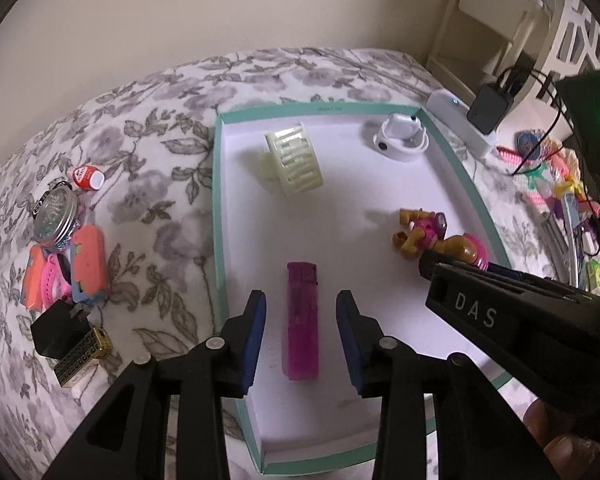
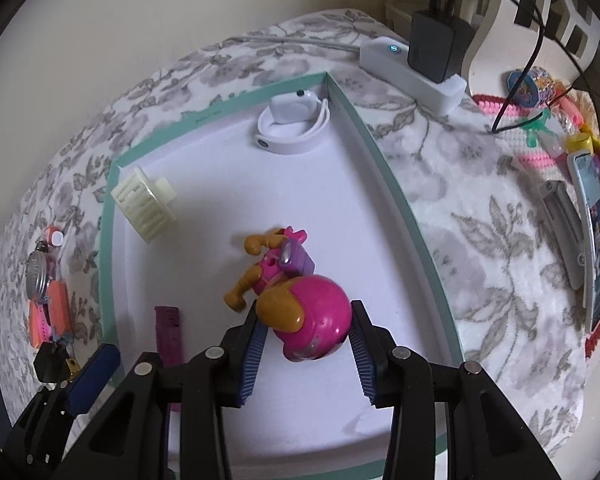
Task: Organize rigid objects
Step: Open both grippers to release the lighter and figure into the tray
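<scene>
Both cameras sit on the hand-held grippers and look steeply down along their fingers into a shallow white tray (image 1: 220, 184) with a teal rim, on a flowered bedspread (image 1: 148, 136). The left wrist view hangs close above the tray's near left part, over a purple lighter (image 1: 302, 320). The right wrist view is close above a pink toy figure (image 2: 300, 304) nearer the right rim. Both views share the tray floor, the lighter, the toy and the far wall (image 2: 140, 40).
</scene>
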The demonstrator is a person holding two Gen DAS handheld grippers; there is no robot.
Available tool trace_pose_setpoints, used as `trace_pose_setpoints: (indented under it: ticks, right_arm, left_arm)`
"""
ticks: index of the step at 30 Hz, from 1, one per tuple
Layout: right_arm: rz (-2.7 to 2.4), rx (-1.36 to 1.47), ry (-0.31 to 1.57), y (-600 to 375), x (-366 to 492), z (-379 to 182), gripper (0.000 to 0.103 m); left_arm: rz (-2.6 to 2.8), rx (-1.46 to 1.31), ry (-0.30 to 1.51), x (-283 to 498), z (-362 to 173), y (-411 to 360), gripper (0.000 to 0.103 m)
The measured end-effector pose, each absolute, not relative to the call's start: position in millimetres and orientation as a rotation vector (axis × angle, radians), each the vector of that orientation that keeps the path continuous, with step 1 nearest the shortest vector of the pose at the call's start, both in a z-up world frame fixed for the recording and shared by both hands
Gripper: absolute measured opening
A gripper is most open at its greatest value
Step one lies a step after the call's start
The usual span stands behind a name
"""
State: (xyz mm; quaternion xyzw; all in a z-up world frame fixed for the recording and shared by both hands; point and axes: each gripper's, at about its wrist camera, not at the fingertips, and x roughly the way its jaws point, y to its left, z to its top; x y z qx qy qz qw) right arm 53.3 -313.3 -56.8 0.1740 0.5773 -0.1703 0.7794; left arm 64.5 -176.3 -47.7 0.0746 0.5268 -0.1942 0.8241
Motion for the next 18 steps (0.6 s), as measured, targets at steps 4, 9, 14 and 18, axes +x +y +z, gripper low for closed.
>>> trace_pose_setpoints:
  ticks: [4,9,14,18]
  right_arm:
    - [-0.365,0.357,1.233,-310.6,53.4,-49.7,0.045]
    - [-0.373,0.337,1.207,-307.6,53.9,-44.0,0.05]
    - [-0.371,0.319,1.164,-304.5,53.3,-32.5,0.051]
    - [-0.364,0.305,1.127,-300.9,53.5,-23.9,0.056]
  left_arm:
    - [-0.394,0.141,1.095,67.2,-40.4,-170.4,0.038]
    - [-0.371,0.104,1.07,70.3,-31.9,-161.2,0.045]
    - [-0.336,0.07,1.053,74.1,-26.5,-150.4,0.048]
    - [-0.288,0.028,1.04,79.6,-22.8,-136.9,0.057]
